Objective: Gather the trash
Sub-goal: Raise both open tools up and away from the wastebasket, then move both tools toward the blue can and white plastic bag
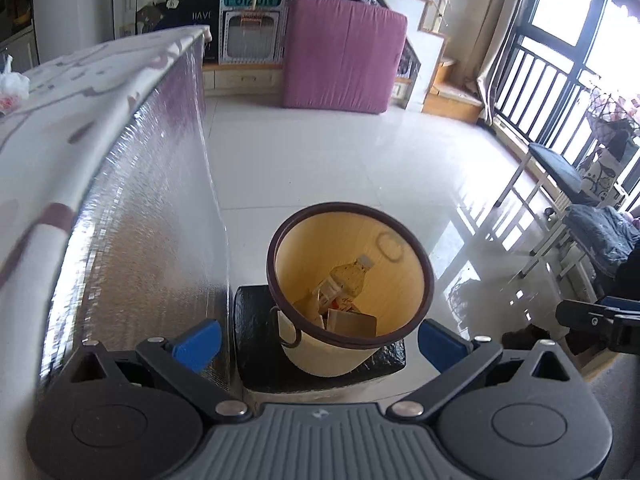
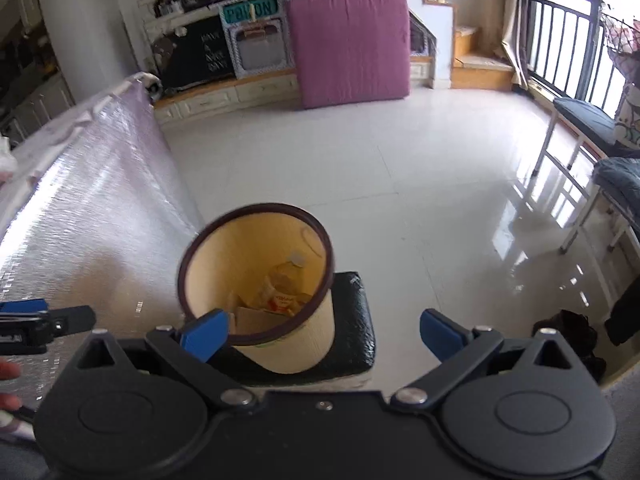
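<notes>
A cream waste bin [image 1: 396, 280] with a dark brown rim stands on a black cushion [image 1: 256, 320] on the floor. Inside it lie a clear plastic bottle [image 1: 352, 276] and several cardboard and paper scraps [image 1: 352, 322]. My left gripper [image 1: 320, 338] hovers above the bin's near side, open, nothing between its blue fingers. In the right wrist view the bin [image 2: 308, 332] sits left of centre with the bottle [image 2: 286, 276] and scraps inside. My right gripper [image 2: 324, 334] is open and empty above it. The left gripper's tip [image 2: 48, 320] shows at the left edge.
A table draped in a patterned cloth with a silvery skirt [image 1: 152, 220] rises to the left; a white plastic bag [image 1: 12, 84] lies on it. A pink mattress [image 1: 340, 52] leans at the back. White chairs [image 1: 560, 208] and a balcony railing stand right. Glossy tiled floor [image 1: 340, 160] lies ahead.
</notes>
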